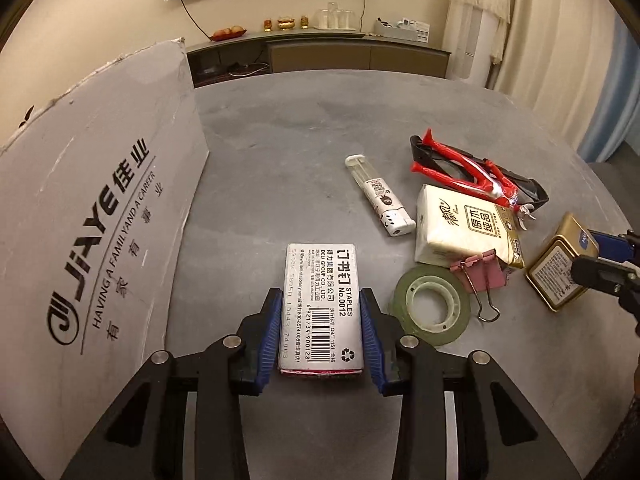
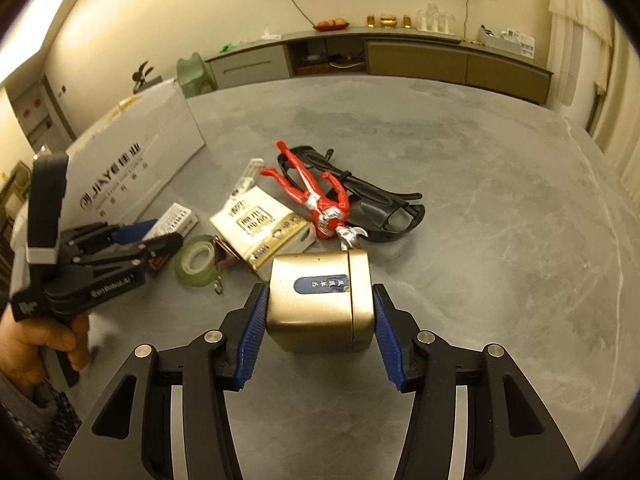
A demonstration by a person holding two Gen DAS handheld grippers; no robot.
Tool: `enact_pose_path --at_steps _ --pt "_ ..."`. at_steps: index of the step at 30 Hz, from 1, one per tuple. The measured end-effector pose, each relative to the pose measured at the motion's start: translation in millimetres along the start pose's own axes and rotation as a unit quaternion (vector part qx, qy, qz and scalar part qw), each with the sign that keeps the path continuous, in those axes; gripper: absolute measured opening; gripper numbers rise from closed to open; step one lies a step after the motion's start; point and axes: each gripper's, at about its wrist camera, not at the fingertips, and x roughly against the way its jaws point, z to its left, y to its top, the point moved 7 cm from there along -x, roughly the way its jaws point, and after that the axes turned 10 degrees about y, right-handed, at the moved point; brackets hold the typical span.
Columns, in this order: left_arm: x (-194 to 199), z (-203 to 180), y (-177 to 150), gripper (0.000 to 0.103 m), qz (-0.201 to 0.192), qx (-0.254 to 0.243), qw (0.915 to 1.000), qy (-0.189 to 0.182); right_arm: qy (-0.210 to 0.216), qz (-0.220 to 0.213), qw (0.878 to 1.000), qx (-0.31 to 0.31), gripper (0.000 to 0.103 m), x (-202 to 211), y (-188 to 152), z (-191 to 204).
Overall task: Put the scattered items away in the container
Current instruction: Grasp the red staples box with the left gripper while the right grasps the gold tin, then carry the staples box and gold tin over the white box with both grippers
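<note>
A living room with a long sideboard along the far wall and curtains at the right edge of both views; in front lies a grey, stone-look bench (image 1: 280, 128). At the left of the left wrist view stands the container, a grey cardboard box (image 1: 100, 216) printed "JIAYE" and "HAVING A FAMILY AND A CAREER".

The left tongs (image 1: 319, 334) are spread on either side of a staples box (image 1: 322, 306), lower centre of that view, with a thin gap on each side; its long axis runs straight away along the fingers. The label reads "STAPLES No.0012", "DELI GROUP CO., LTD.", with a barcode. I judge a squeeze would take it across its narrow width, and the cardboard box lies just to the left.

The right tongs (image 2: 320, 334) are spread around a gold tin (image 2: 322, 304) with a blue label in Chinese characters, not yet touching it. The left arm is the nearer to the container.

Between the two lie a tape roll (image 1: 432, 306), a pink binder clip (image 1: 480, 274), a tissue pack (image 1: 460, 226), a lighter (image 1: 378, 194), a red toy figure (image 1: 468, 178) and black glasses (image 2: 380, 208).
</note>
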Motion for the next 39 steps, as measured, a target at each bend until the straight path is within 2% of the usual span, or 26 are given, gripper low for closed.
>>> enact_pose_path --at_steps 7,13,22,32,39 --pt "20.0 4.3 5.2 0.039 -0.025 0.018 0.9995 -0.011 0.006 -0.008 1.000 0.003 0.053 7.0 0.2 9.4" --pt "34.4 3.5 20.7 0.039 -0.048 0.034 0.9975 -0.039 0.009 -0.017 1.000 0.015 0.053 17.3 0.3 21.7" --pt "56.3 2.2 37.6 0.039 -0.081 0.041 0.9948 -0.045 0.014 -0.030 0.999 0.031 0.053 29.6 -2.5 37.6" --pt "98.4 16.3 44.5 0.039 -0.127 0.055 0.9893 -0.047 0.032 -0.049 0.996 0.070 0.053 40.8 -1.3 80.5" --pt "126.3 50.7 46.2 0.039 -0.151 0.087 0.9837 -0.043 0.049 -0.054 0.993 0.092 0.053 42.9 0.9 120.8"
